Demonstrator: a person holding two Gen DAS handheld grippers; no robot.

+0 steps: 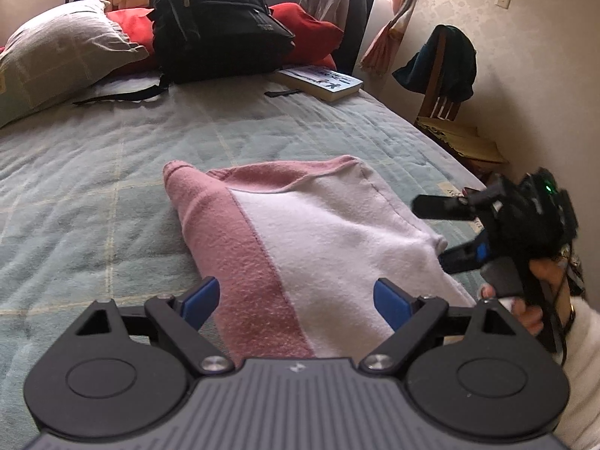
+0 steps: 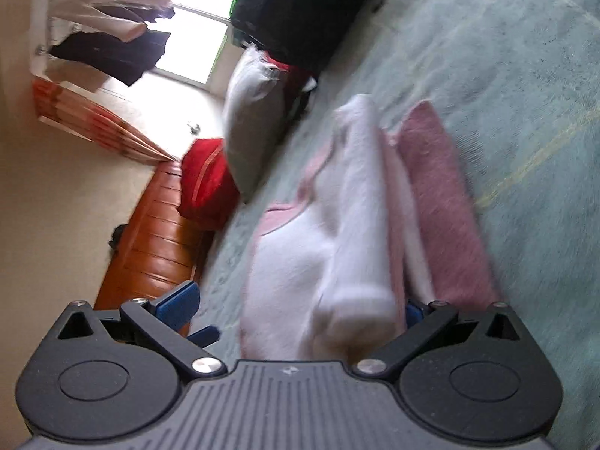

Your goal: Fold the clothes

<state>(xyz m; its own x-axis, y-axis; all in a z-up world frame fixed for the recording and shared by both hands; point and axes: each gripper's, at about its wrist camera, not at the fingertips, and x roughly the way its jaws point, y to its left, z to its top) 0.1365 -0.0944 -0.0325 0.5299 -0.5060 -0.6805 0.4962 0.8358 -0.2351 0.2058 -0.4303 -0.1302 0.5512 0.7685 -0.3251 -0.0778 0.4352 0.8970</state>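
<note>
A pink and white fleece garment (image 1: 300,225) lies folded into a compact block on the pale green bedspread (image 1: 93,187). My left gripper (image 1: 298,302) hovers wide open over its near edge, blue pads on either side, holding nothing. At the garment's right edge my right gripper (image 1: 431,230) is open, held by a hand (image 1: 532,300). The right wrist view is turned sideways and blurred. There the garment (image 2: 337,243) shows a thick white fold lying between the spread fingers of the right gripper (image 2: 296,307). Contact with the cloth cannot be told.
A black backpack (image 1: 217,22), a grey pillow (image 1: 63,52), red cushions (image 1: 307,26) and a book (image 1: 322,82) sit at the head of the bed. A chair (image 1: 442,75) draped with dark cloth stands by the right wall. Clothes hang near the window (image 2: 112,37).
</note>
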